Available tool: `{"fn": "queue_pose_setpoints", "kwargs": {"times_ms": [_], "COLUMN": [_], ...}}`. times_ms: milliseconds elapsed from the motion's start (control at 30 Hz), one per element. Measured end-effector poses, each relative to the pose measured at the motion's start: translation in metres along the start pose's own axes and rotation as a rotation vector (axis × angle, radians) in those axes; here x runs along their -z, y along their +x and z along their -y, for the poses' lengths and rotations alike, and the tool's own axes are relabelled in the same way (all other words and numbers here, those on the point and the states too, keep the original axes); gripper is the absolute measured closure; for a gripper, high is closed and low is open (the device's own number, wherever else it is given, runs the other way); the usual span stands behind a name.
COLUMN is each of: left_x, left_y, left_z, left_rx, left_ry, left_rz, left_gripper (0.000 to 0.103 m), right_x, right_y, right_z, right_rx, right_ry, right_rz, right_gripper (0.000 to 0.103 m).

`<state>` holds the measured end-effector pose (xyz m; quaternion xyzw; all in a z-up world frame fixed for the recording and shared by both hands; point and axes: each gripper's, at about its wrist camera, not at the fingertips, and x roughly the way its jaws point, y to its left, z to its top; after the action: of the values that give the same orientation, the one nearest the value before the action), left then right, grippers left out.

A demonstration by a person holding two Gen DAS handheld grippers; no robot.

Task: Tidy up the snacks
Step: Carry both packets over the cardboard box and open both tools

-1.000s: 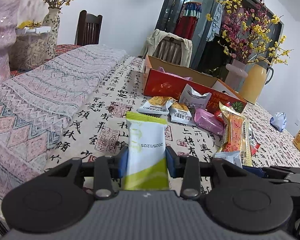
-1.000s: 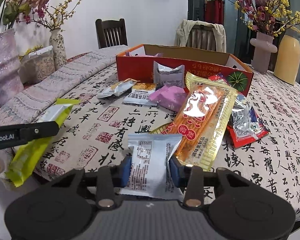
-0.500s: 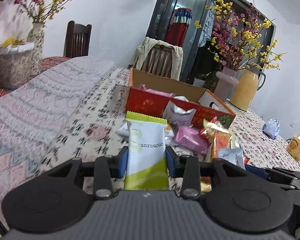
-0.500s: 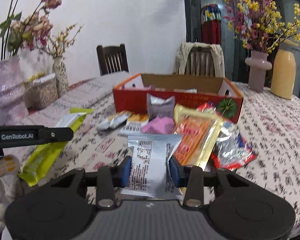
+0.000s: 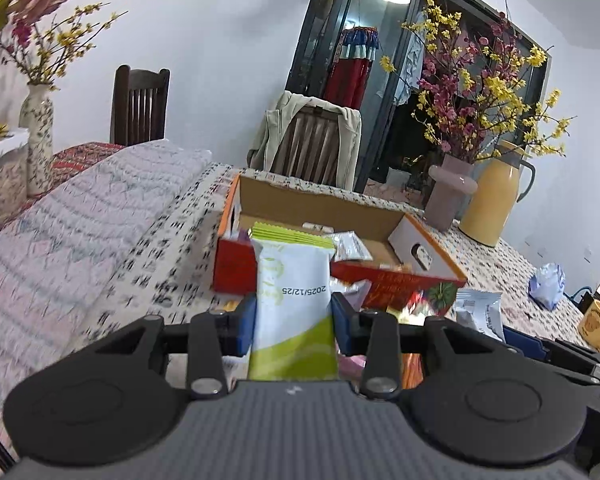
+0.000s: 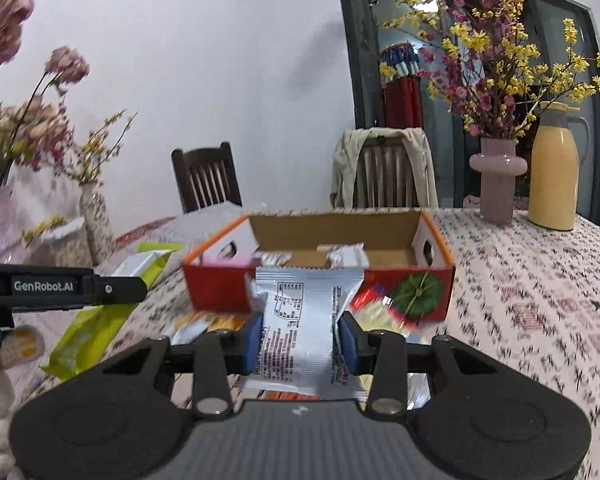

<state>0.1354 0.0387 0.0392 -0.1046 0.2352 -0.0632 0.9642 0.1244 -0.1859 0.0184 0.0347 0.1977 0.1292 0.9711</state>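
My left gripper (image 5: 294, 322) is shut on a white and green snack packet (image 5: 292, 308), held upright above the table in front of the open red cardboard box (image 5: 396, 280). My right gripper (image 6: 300, 338) is shut on a silver snack packet (image 6: 304, 320), also raised before the red box (image 6: 216, 292). A few wrapped snacks lie inside the box. Loose snacks on the tablecloth below are mostly hidden behind both grippers. In the right wrist view the left gripper (image 6: 120, 290) and its green packet (image 6: 96, 328) appear at the left.
A pink vase (image 6: 498, 178) of flowers and a yellow jug (image 6: 554, 180) stand at the table's far right. Two chairs, one (image 5: 312, 144) draped with a jacket, stand behind the table. A speckled vase (image 5: 38, 140) stands at the left, a yellow mug (image 5: 598, 326) at the right.
Both grippers have risen and moved toward the red box with their packets still held. The box's inside now shows, and the loose snacks have dropped out of sight below.
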Motion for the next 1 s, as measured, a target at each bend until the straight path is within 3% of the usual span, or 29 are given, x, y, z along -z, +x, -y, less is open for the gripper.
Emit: {"fn": "queue_pose_setpoints", "kwargs": {"times_ms": [500,1000], "left_x": [-0.059,-0.085], "left_y": [0.07,0.154], "left_z": [0.037,0.052], "left_rx": [-0.038,-0.104], "left_ry": [0.03,0.055], "left_rz": [0.019,0.022], "left_gripper": [0.064,0.064], "right_x": [-0.055,-0.085], "right_y": [0.062,0.141], "right_z": [0.056,0.092], "right_rx": [0.007,-0.002], "right_ry": [0.038,0.038], "right_rz": [0.08,0.099], "right_gripper": [0.064,0.064]}}
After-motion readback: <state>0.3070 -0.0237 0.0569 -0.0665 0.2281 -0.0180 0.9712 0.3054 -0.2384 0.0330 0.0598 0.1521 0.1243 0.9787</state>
